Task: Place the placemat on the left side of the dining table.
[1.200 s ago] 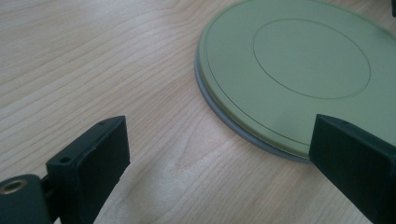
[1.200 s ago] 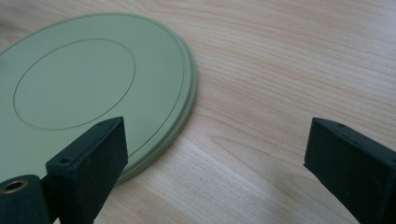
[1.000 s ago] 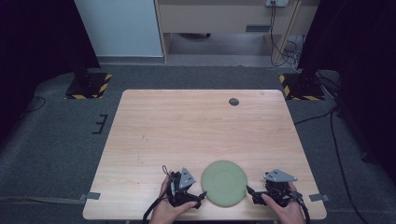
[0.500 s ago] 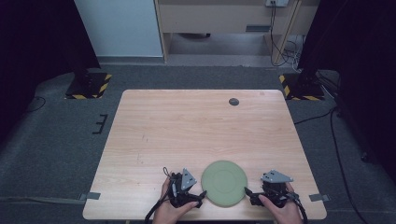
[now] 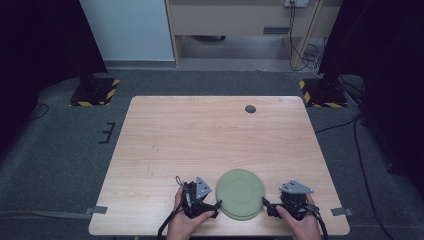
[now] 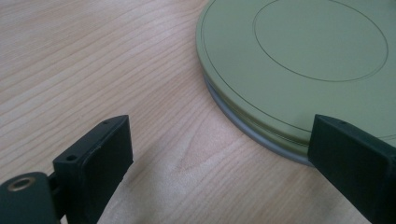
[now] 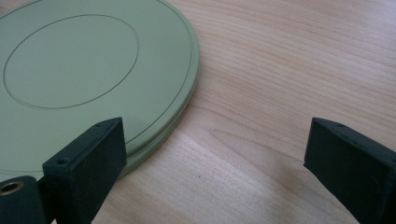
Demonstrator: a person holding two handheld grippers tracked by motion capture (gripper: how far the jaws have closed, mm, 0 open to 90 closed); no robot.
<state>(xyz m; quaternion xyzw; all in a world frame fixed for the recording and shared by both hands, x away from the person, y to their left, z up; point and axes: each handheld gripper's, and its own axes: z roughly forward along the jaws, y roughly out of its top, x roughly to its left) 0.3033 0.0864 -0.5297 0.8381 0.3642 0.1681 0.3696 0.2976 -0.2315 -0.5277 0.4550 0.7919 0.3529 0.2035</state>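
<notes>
Green disc (image 5: 240, 193) near table (image 5: 200, 135) front edge, between two open-jawed hand-held grippers.

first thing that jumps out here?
The green round lid lying flat at the near edge of the wooden table, apparently stacked on a grey disc whose rim shows beneath it. The left gripper and right gripper flank it, jaws open, gripping nothing. A small dark disc sits alone near the far edge.
</notes>
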